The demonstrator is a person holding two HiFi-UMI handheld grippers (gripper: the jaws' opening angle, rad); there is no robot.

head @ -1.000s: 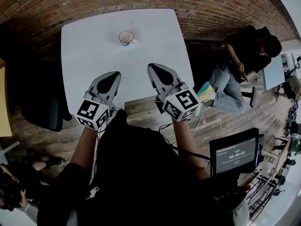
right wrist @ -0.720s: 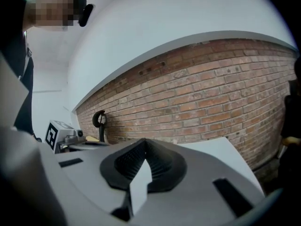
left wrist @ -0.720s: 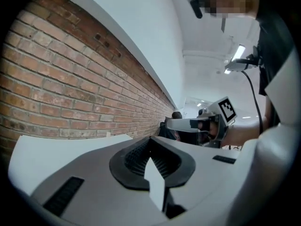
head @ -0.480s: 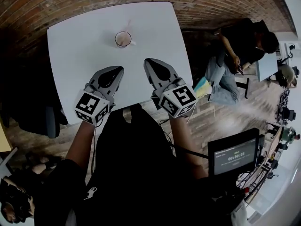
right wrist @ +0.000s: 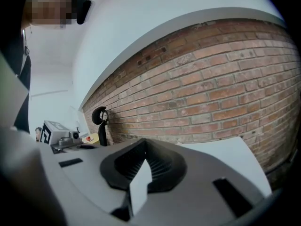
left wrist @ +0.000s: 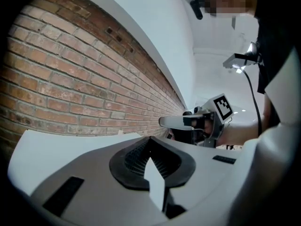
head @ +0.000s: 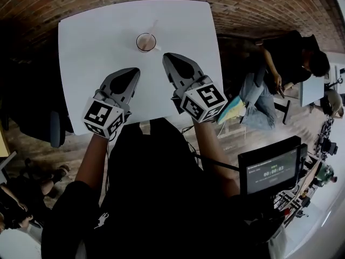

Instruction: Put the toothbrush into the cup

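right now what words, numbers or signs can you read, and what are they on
"00:00:03" on the monitor screen; the smaller line above it is too blurred to read.
The square markers on the cubes of the left gripper and right gripper: patterns only, no letters.
Nothing readable on the cup.

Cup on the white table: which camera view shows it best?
The head view. It looks down on the cup, showing its round rim and where it stands on the table. The left gripper view and right gripper view show table top and brick wall past their jaws, but no cup can be made out there.
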